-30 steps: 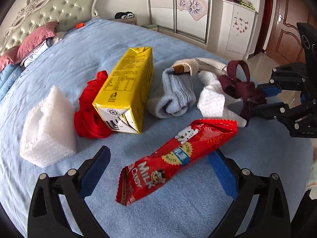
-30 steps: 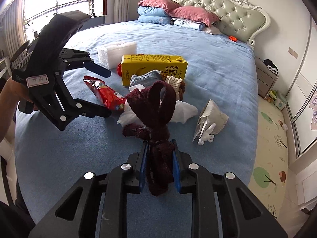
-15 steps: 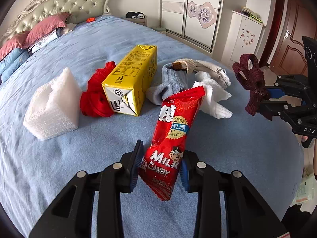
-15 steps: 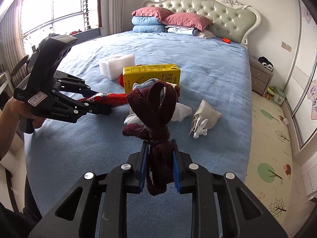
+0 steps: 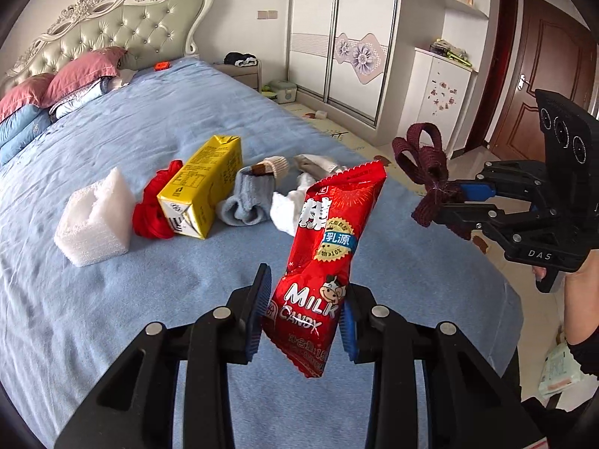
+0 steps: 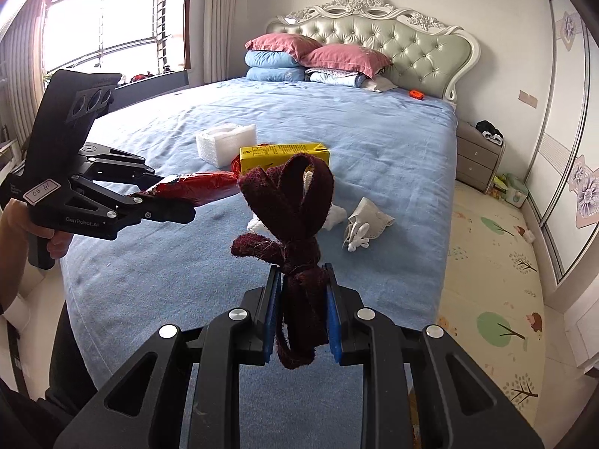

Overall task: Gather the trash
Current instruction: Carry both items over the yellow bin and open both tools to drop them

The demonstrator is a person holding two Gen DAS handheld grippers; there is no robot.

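L gripper [image 5: 305,316] clamped on lower end of candy wrapper [image 5: 329,247], lifted above bed [image 5: 112,329]; light, crinkly, slippery film, so grip near seam. R gripper [image 6: 301,316] pinches knotted maroon strap [image 6: 295,202]: soft, limp, light.

You are working in a home bedroom: a wide bed [image 6: 393,142] with a blue cover, a tufted headboard [image 6: 374,41] and stacked pillows [image 6: 318,52], a bedside drawer unit [image 6: 477,161], a sliding-door wardrobe [image 5: 337,37], a curtained window [image 6: 101,22] and a wooden door [image 5: 543,86].
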